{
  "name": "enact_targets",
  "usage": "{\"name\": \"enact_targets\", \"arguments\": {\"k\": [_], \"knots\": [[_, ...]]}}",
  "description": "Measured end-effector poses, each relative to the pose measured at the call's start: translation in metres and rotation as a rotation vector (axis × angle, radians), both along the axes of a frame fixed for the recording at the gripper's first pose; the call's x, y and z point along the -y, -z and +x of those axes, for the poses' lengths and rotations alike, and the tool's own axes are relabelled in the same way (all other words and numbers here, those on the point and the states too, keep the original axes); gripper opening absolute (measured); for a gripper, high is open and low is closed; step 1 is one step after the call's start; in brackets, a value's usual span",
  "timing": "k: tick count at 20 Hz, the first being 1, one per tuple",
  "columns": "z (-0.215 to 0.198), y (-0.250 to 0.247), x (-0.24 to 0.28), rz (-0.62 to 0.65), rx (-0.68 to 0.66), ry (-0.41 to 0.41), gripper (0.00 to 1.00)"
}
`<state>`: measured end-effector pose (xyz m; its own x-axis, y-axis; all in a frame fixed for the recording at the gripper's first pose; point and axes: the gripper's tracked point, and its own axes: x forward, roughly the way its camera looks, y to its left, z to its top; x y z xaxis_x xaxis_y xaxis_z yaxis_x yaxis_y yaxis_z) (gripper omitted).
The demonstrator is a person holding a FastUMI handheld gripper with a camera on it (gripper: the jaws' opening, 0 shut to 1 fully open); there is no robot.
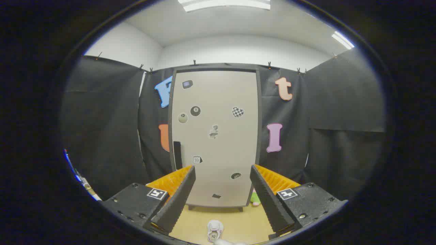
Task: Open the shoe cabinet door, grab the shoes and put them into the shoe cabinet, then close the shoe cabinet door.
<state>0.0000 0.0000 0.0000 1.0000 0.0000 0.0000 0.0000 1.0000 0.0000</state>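
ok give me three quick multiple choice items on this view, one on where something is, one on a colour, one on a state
1. Where is the white shoe?
A. on the floor in front of the shoe cabinet, between the fingers
B. inside the cabinet
C. on top of the cabinet

2. What colour is the handle on the cabinet door?
A. black
B. red
C. white

3. How is the gripper?
A. shut on the shoe
B. open, holding nothing
C. shut on the handle

Answers:
1 A, the shoe lies on the tan floor below the door.
2 A, a dark vertical bar sits near the door's left edge.
3 B, the fingers stand wide apart with the closed door seen between them.
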Motion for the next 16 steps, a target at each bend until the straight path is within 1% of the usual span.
{"name": "enact_targets", "arguments": {"k": [11, 16], "knots": [[-0.002, 0.001, 0.005, -0.003, -0.010, 0.011, 1.00], [0.012, 0.008, -0.003, -0.007, -0.018, 0.012, 1.00]]}}
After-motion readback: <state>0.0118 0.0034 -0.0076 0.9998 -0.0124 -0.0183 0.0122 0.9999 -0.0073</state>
